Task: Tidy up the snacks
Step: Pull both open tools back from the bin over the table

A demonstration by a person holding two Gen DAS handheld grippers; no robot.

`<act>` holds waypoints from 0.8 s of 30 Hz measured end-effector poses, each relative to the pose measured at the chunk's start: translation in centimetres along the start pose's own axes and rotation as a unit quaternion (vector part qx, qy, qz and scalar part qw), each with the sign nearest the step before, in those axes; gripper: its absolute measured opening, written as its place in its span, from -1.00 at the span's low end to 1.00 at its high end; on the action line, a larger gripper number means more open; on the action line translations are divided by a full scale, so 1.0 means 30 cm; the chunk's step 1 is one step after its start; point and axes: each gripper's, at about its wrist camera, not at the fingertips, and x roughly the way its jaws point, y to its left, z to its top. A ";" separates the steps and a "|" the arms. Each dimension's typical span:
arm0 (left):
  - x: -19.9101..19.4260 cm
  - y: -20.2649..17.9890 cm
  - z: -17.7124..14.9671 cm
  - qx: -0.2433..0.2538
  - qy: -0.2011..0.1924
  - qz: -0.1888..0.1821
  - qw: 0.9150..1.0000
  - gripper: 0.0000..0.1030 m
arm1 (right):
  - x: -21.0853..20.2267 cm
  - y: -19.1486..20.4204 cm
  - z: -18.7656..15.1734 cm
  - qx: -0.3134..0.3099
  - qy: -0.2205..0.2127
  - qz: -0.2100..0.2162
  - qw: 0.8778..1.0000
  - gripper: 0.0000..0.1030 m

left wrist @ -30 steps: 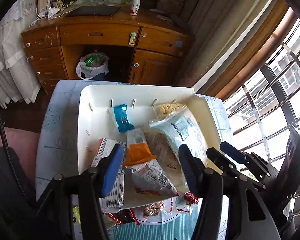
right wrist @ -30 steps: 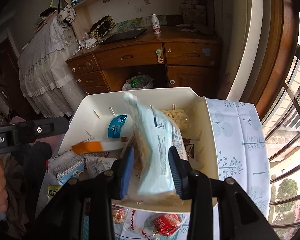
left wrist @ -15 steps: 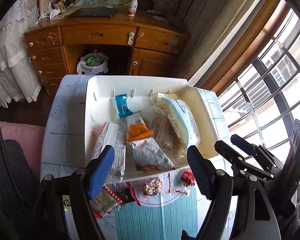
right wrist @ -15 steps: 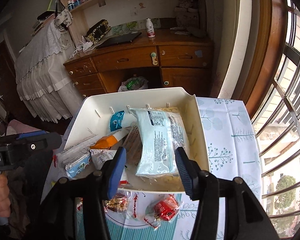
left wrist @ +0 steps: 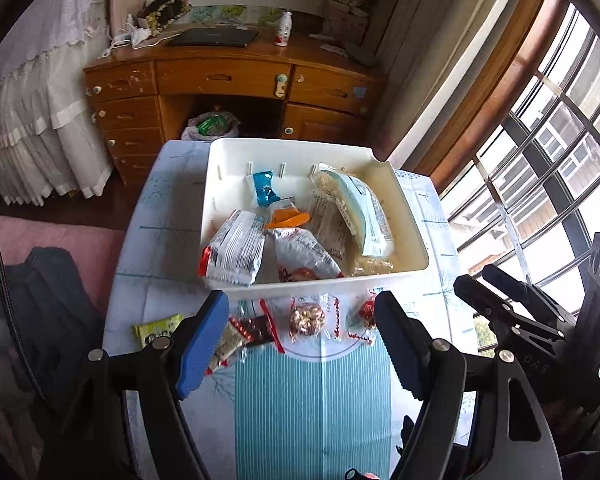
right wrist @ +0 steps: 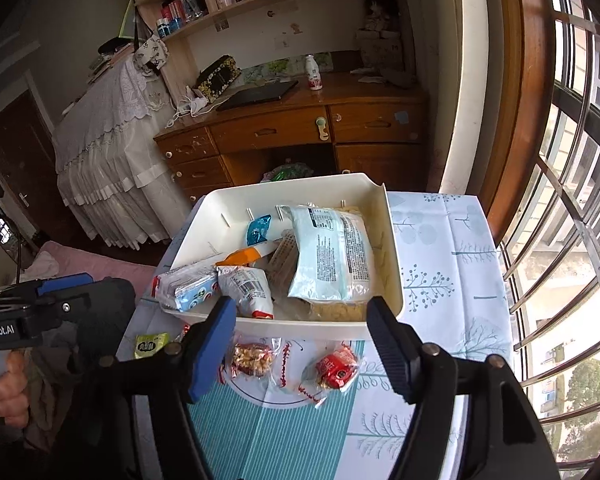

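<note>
Nearest the lens: both grippers empty, loose snacks ahead on the cloth.

Left gripper (left wrist: 300, 344) and right gripper (right wrist: 300, 344): jaws wide, just been opening, nothing between them. Just beyond, on the tablecloth (right wrist: 440, 264): nut sweet (right wrist: 252, 358), red sweet (right wrist: 338, 366), yellow-green packet (right wrist: 150, 345), all short of the white bin (right wrist: 300, 326). Judged light, crinkly, slippery; sweets hard-cored. Best pinched across the body, not the twisted film ends. Farther, inside the bin: pale blue bag (right wrist: 332, 256), soft, likely crushable.
</note>
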 end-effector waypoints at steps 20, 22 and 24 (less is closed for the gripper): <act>-0.169 0.041 -0.454 -0.086 0.006 0.098 0.991 0.44 | -0.082 -0.075 -0.291 0.028 0.079 0.076 0.994 0.64; -0.177 0.051 -0.465 -0.085 0.007 0.104 0.991 0.44 | -0.073 -0.080 -0.314 0.047 0.090 0.085 0.991 0.65; -0.187 0.064 -0.470 -0.082 0.006 0.109 0.991 0.44 | -0.064 -0.086 -0.329 0.073 0.100 0.095 0.988 0.66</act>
